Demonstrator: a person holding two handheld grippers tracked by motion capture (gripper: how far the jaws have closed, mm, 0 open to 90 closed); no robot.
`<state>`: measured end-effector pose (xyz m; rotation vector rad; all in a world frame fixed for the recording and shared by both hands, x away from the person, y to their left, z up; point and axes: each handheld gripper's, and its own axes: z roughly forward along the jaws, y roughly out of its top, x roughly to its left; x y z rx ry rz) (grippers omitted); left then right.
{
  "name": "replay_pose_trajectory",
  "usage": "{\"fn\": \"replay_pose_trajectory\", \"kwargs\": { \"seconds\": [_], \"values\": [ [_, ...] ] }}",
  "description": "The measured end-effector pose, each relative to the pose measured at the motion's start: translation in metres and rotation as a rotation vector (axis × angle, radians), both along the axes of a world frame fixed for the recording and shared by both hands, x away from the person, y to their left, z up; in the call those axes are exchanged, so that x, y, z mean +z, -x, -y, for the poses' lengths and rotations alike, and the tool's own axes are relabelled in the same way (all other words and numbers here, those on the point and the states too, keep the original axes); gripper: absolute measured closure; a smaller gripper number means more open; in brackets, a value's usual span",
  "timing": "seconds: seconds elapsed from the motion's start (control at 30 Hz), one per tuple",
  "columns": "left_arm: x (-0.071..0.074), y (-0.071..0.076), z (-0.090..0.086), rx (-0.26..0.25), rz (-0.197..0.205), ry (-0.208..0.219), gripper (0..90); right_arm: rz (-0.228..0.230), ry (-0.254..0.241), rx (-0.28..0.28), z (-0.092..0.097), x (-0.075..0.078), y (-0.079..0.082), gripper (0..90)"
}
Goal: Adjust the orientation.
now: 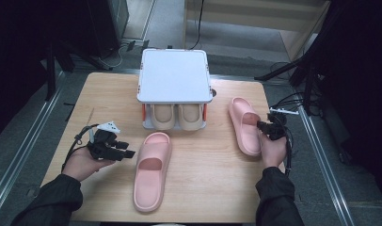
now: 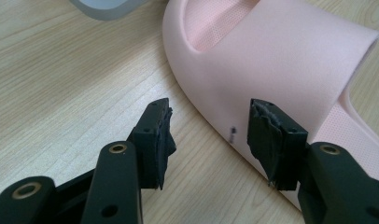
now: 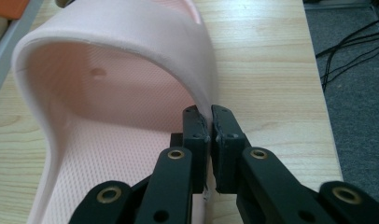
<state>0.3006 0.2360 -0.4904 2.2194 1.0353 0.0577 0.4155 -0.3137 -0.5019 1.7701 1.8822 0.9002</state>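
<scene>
Two pink slippers lie on the wooden table (image 1: pixel 208 188). The left slipper (image 1: pixel 151 169) points away from me, and my left gripper (image 1: pixel 128 149) sits just left of it. In the left gripper view that gripper (image 2: pixel 208 135) is open, with the slipper's (image 2: pixel 271 56) outer side wall between and beyond the jaws, untouched. The right slipper (image 1: pixel 243 125) lies near the right edge. My right gripper (image 1: pixel 260 126) is at its right side. In the right gripper view the gripper (image 3: pixel 210 126) is shut on the edge of that slipper's (image 3: pixel 108 93) strap.
A white two-level rack (image 1: pixel 174 75) stands at the table's back middle, with a pair of beige slippers (image 1: pixel 176 115) on its lower shelf. Cables (image 1: pixel 288 101) hang off the right edge. Dark floor surrounds the table.
</scene>
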Motion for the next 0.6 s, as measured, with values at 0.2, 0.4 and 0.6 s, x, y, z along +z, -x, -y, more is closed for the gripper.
{"fn": "replay_pose_trajectory", "kwargs": {
  "seconds": [0.2,0.4,0.6],
  "values": [
    [0.000,0.000,0.000,0.002,0.004,0.004,48.7,-0.003,0.027,0.049,-0.008,0.012,0.008,86.3],
    [0.001,0.002,0.000,-0.002,0.013,0.013,51.7,0.005,0.017,0.088,-0.010,0.024,0.029,86.2],
    [0.002,0.001,0.000,0.004,0.011,0.016,51.3,-0.001,0.024,0.148,-0.017,0.033,0.051,86.2]
  ]
}}
